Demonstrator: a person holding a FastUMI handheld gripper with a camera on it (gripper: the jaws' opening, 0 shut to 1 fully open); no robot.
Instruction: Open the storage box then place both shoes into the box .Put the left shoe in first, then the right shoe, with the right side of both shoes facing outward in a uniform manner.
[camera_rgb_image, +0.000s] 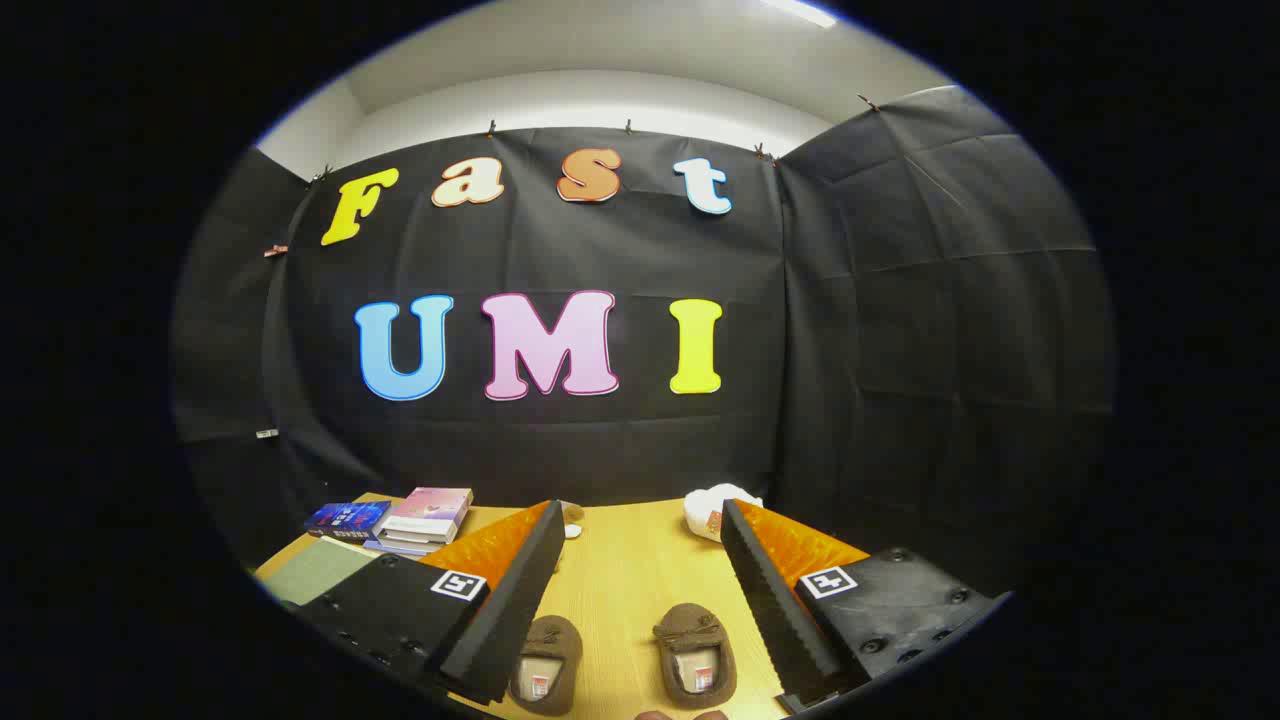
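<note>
Brown shoes (622, 662), 2 of them, lie on the table (640, 560) between the wide-open, empty tool (640, 580).

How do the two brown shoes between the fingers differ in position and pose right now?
1. The left-hand shoe lies right by the left finger, its edge partly hidden by it; the right-hand shoe lies apart from the right finger, fully in view.
2. The left-hand shoe's toe tilts slightly toward the right-hand shoe, which points straight ahead.

Shared: both are brown slippers with a bow, lying on the wooden table between the open fingers, untouched.
</note>
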